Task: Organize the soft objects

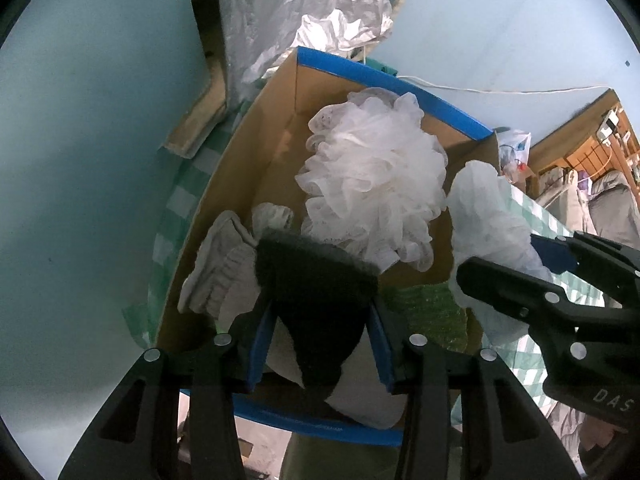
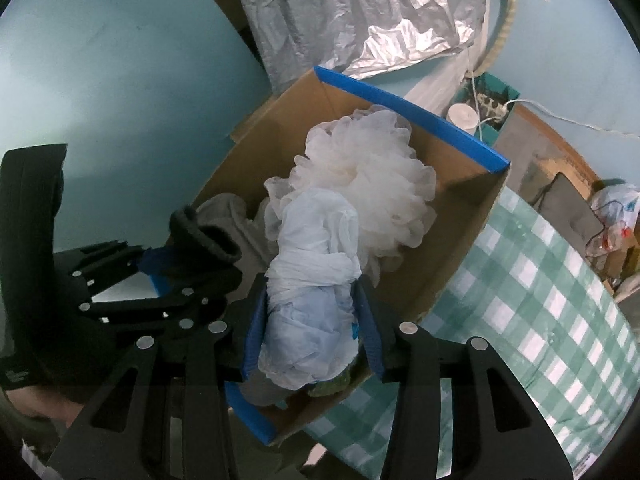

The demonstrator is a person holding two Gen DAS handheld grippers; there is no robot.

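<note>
Pale blue wall; checked-cloth worktop [image 2: 540, 300] carrying cardboard box [image 1: 256, 152].

Left tongs [image 1: 320, 312]: steeply nose-down over box, blue pads pinching dark fuzzy sock [image 1: 316, 280]. Light, limp; hold mid-body.

Right tongs [image 2: 310, 320]: tilted down, clamping white plastic-bag bundle [image 2: 316, 264] above box. Weightless, slippery, crushable.

White mesh pouf [image 1: 372, 176]: inside box.

We see dim, bluish, soft light with faint shadows, slight blur and grain throughout, strong fisheye bending, and black vignetted corners in both views.
</note>
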